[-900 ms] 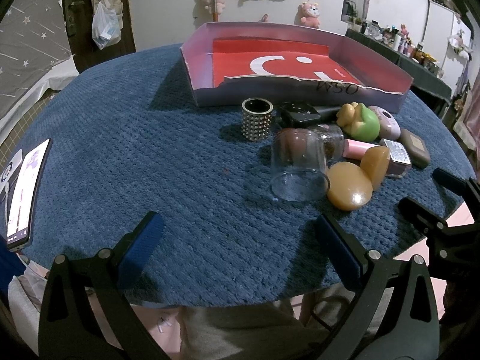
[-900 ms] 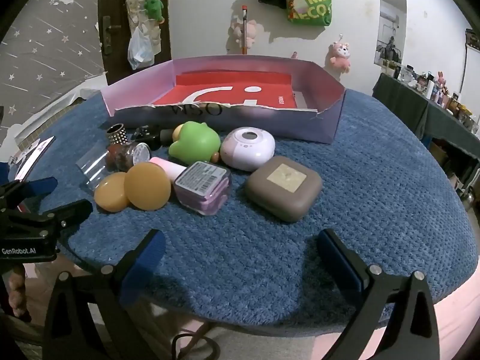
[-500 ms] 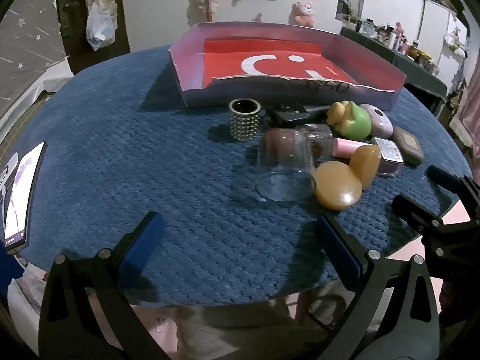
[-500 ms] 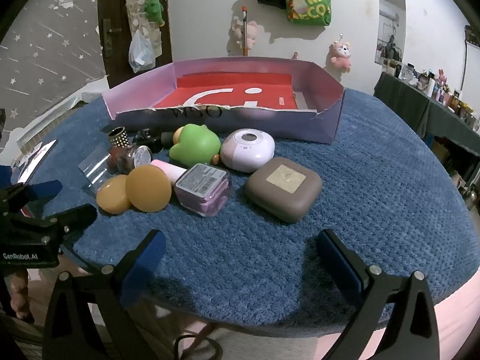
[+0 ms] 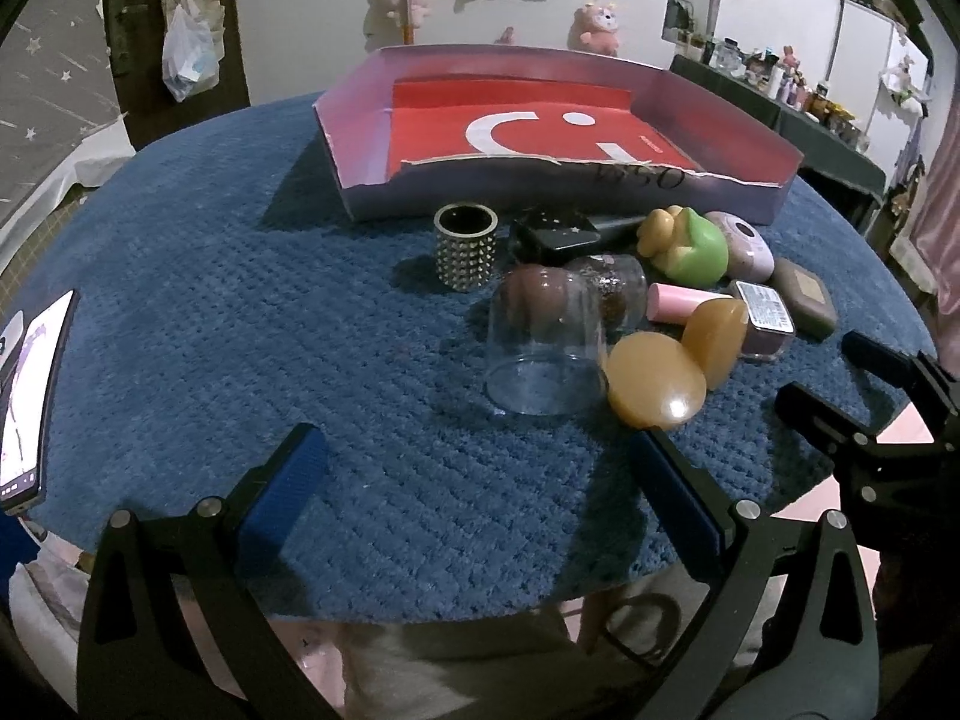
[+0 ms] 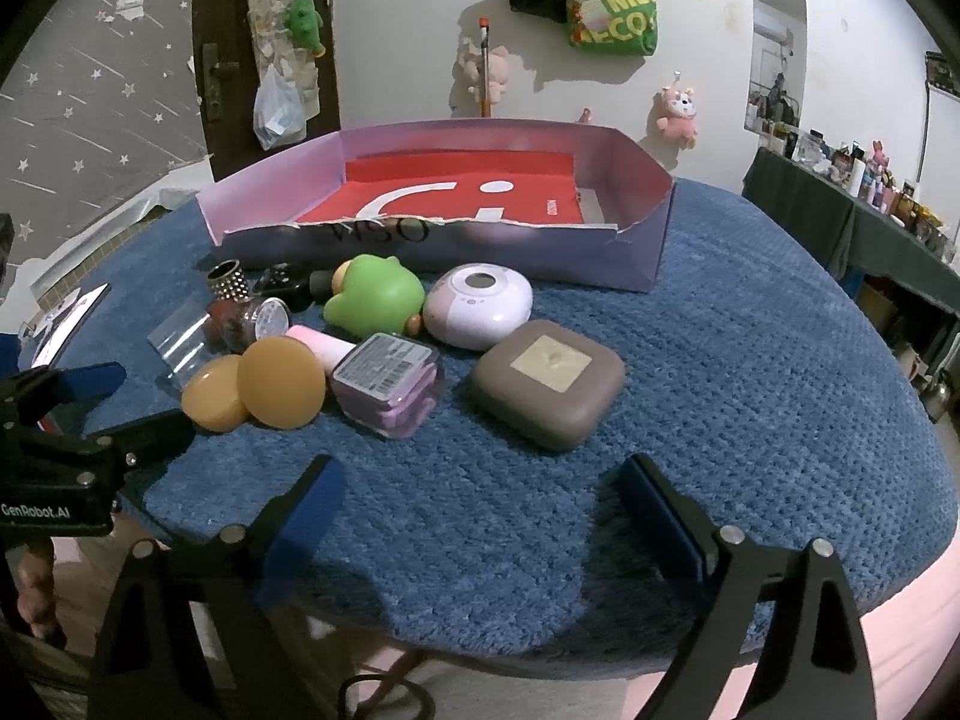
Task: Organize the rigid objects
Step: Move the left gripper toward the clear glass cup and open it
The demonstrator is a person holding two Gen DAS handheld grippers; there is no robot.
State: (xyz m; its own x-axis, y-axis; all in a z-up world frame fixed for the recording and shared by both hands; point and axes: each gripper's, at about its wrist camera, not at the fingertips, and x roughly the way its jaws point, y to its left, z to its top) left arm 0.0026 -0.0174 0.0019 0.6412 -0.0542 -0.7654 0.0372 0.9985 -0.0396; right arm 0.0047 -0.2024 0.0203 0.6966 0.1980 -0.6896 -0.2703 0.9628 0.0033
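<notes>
You hold the left gripper (image 5: 474,468) and right gripper (image 6: 480,495) spread wide and empty at the table's near edge — the clutter (image 6: 384,381) sits bunched before the empty box (image 6: 645,249), ready for loading.

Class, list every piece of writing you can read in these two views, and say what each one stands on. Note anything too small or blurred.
"GenRobot.AI": on the left gripper body, seen from the right wrist view.
"MEG" above "ECO", cut off: on the green bag hanging on the wall.
Handwriting, roughly "WSO": on the box front wall.
Printed label on the purple case: too small to read.
Phone screen: blurred, unreadable.
</notes>
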